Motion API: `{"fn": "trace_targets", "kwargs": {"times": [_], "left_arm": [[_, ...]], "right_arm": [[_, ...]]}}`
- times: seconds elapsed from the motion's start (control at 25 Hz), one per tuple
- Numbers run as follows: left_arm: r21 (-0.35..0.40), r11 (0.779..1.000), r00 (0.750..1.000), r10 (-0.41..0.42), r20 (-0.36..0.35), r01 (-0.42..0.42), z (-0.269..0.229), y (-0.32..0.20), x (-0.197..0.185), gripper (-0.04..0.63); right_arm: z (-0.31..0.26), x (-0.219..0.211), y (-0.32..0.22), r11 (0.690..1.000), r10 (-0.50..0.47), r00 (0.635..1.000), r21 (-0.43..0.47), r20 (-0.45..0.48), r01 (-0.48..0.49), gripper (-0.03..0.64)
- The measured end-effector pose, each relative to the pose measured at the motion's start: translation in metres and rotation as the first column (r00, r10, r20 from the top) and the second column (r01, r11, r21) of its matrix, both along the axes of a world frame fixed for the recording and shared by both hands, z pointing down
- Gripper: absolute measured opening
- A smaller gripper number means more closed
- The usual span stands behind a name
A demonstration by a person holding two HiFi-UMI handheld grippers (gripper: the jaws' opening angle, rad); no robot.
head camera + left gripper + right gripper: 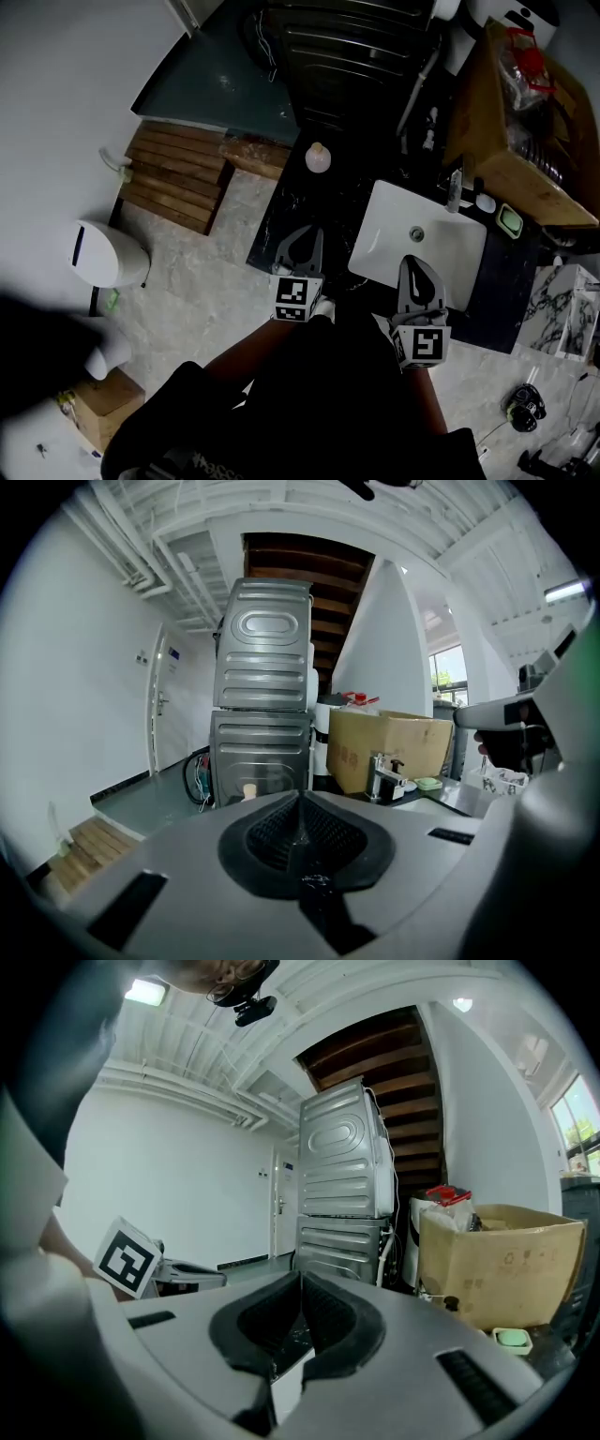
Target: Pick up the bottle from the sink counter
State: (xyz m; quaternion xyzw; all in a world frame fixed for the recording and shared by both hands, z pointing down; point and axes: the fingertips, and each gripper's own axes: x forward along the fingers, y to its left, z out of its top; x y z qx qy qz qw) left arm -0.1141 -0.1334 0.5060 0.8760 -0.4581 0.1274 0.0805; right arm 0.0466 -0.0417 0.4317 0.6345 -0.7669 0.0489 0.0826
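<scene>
Jaws closed, both empty
We hold left gripper [304, 242] and right gripper [417, 272] short of the bottle [319, 157] on the counter [281, 217].

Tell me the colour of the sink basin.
The sink basin is white, set in a dark counter; the head view shows it best.
</scene>
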Motion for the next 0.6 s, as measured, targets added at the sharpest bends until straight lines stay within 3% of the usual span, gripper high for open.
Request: {"fn": "trace_targets", "kwargs": {"times": [0.6], "left_arm": [[-0.045,0.992,0.993,-0.122,0.008,0.122,0.035,-0.090,0.020,0.025]], "right_arm": [[0.026,0.041,-0.094,0.997,-0.019,0.996,-0.075,0.087,0.025,0.038]]}}
